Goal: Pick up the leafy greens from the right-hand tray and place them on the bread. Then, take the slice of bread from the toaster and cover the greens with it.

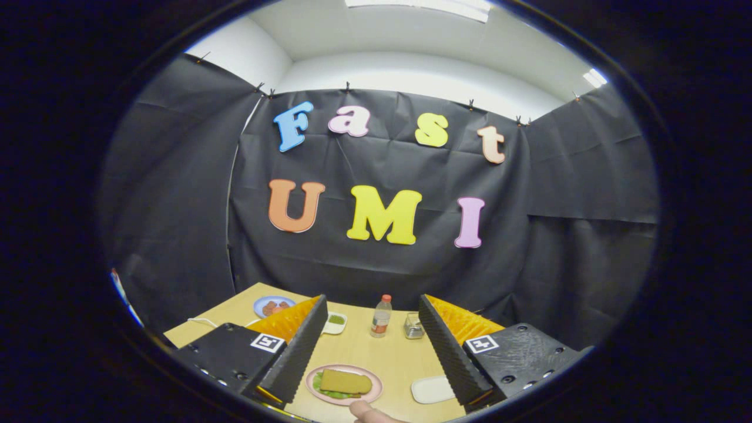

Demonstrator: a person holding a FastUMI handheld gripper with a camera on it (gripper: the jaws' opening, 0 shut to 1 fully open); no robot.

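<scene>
My gripper is open and held above the wooden table, with nothing between its fingers. Between the fingers and low down sits a pink plate holding a slice of bread that lies on top of leafy greens; green edges stick out under the bread on its left and near side. A white tray lies to the right of the plate, next to the right finger, and looks bare.
A fingertip of a person shows at the near edge below the plate. Beyond the fingers stand a small bottle, a glass jar, a white dish with something green and a blue plate with reddish food.
</scene>
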